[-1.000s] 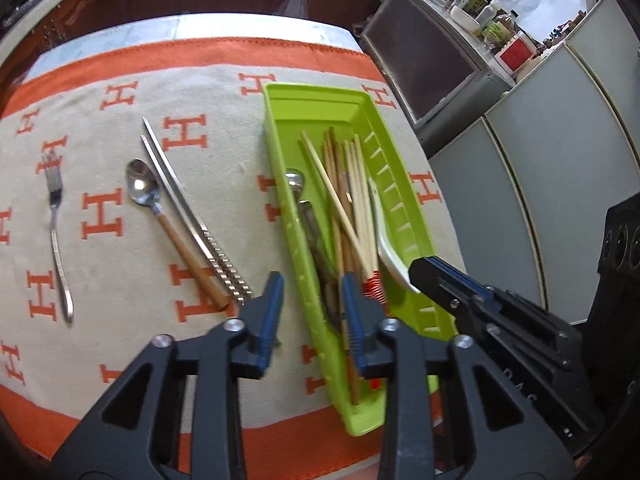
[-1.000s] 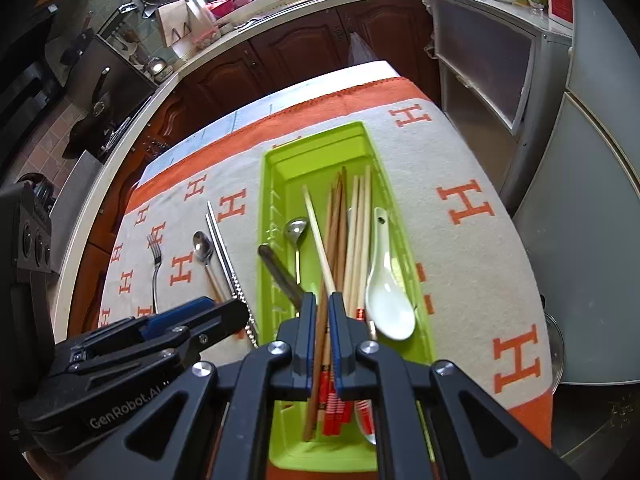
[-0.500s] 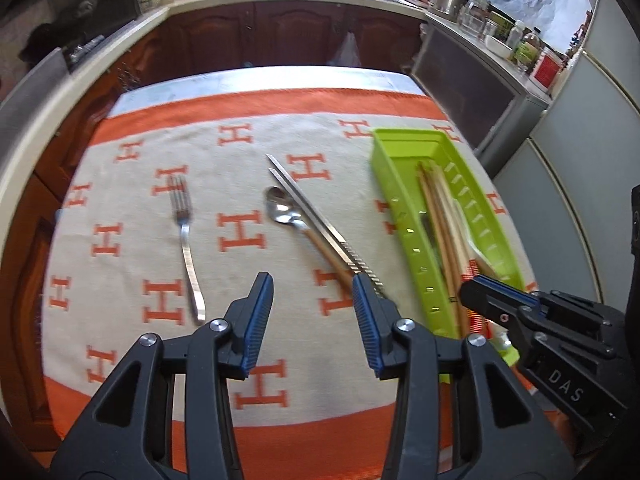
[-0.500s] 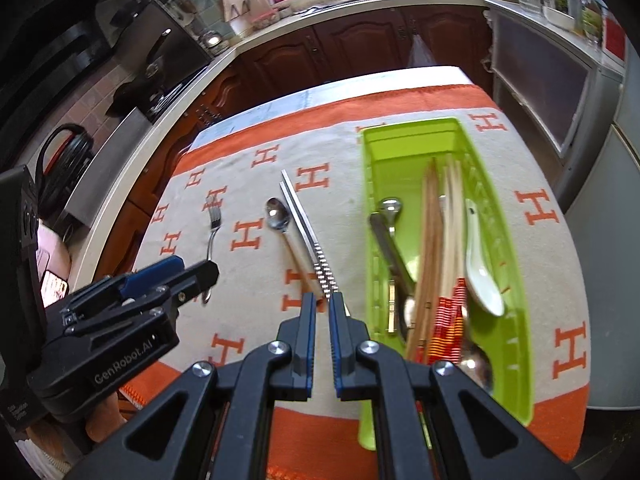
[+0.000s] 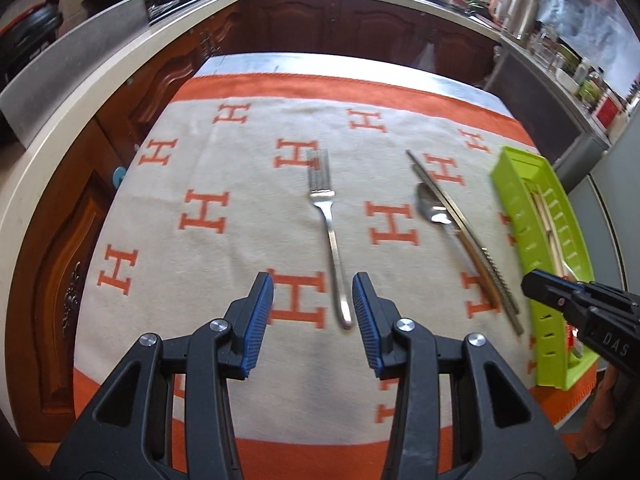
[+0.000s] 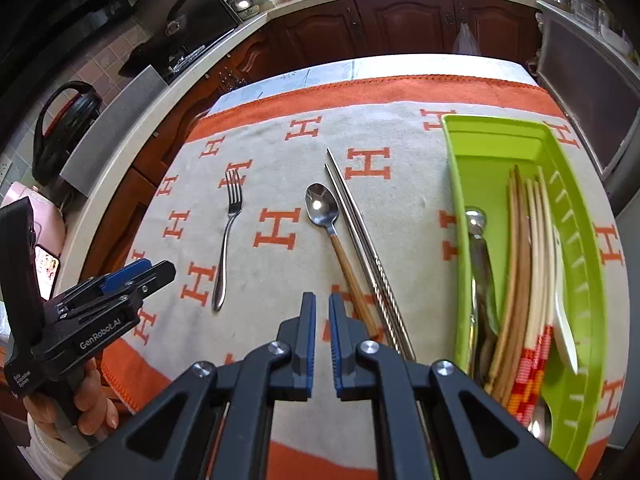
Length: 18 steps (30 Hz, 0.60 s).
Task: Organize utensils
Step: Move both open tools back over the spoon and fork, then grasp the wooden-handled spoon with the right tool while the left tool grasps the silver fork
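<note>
A silver fork lies on the H-patterned cloth. Right of it lie a wooden-handled spoon and a pair of metal chopsticks. My left gripper hovers open over the fork's handle end, nothing gripped. My right gripper is shut and empty, above the near end of the spoon's handle. The green tray at the right holds wooden chopsticks, a white spoon and metal utensils.
The cloth's orange border marks the table's near edge. Wooden cabinets and a pale counter wrap the far and left sides. A person's hand holds the left gripper; a pink phone is behind it.
Both grippers have swung left, away from the green tray. The left one went from over the tray to the fork's handle, its jaws a little wider; the right now sits over the spoon's handle.
</note>
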Each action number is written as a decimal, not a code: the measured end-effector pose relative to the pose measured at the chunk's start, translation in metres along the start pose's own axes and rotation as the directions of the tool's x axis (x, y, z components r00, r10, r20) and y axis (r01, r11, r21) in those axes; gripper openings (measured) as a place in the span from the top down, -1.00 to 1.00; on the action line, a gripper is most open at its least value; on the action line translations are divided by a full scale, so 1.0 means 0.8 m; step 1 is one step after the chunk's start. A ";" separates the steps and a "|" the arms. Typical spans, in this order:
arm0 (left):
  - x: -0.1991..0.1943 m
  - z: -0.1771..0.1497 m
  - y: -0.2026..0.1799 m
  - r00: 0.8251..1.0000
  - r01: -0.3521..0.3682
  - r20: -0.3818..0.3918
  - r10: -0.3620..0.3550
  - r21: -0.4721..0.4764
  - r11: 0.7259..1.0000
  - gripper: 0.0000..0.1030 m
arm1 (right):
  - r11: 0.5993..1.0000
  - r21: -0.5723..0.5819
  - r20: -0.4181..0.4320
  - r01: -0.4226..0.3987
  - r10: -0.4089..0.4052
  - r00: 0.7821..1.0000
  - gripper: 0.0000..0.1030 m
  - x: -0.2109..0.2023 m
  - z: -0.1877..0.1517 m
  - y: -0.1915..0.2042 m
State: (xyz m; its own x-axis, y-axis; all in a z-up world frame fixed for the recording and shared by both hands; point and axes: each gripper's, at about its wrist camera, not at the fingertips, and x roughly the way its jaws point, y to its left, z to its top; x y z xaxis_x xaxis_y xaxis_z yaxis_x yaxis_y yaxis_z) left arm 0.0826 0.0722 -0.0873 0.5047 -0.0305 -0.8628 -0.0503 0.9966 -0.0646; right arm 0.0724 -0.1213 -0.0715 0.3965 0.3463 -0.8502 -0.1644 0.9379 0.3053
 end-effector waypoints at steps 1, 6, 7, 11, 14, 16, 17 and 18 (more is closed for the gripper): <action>0.008 0.001 0.008 1.000 0.004 -0.008 -0.004 -0.007 1.000 0.27 | 1.000 -0.007 -0.004 0.005 -0.005 1.000 0.88 0.008 0.004 0.001; 0.039 0.003 0.027 0.999 0.030 -0.033 -0.031 -0.026 0.999 0.27 | 0.997 -0.037 -0.018 0.062 -0.062 0.998 0.87 0.037 0.020 0.001; 0.044 0.004 0.028 0.998 0.041 -0.040 -0.042 -0.031 0.999 0.27 | 0.996 -0.049 -0.017 0.075 -0.076 0.997 0.87 0.041 0.022 0.001; 0.061 0.009 0.029 0.995 0.082 -0.053 -0.085 -0.047 0.996 0.27 | 0.993 -0.081 -0.023 0.090 -0.093 0.995 0.87 0.055 0.027 0.003; 0.072 0.014 0.024 0.994 0.096 -0.056 -0.098 -0.038 0.995 0.26 | 0.990 -0.097 -0.031 0.103 -0.107 0.994 0.86 0.065 0.030 0.004; 0.078 0.016 0.019 0.993 0.098 -0.061 -0.099 -0.031 0.995 0.27 | 0.989 -0.102 -0.035 0.103 -0.107 0.994 0.86 0.069 0.031 0.003; 0.080 0.018 0.016 0.993 0.095 -0.063 -0.097 -0.028 0.995 0.27 | 0.989 -0.105 -0.038 0.101 -0.106 0.994 0.86 0.071 0.031 0.003; 0.084 0.019 0.014 0.993 0.092 -0.066 -0.093 -0.025 0.995 0.27 | 0.989 -0.109 -0.037 0.101 -0.106 0.994 0.86 0.072 0.032 0.004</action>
State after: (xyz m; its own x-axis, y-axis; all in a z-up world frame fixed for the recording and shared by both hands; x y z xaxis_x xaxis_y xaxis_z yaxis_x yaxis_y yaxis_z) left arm 0.1289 0.0826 -0.1385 0.4492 -0.1281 -0.8842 -0.0257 0.9874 -0.1561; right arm 0.1176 -0.0979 -0.1089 0.3779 0.2445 -0.8930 -0.2213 0.9604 0.1693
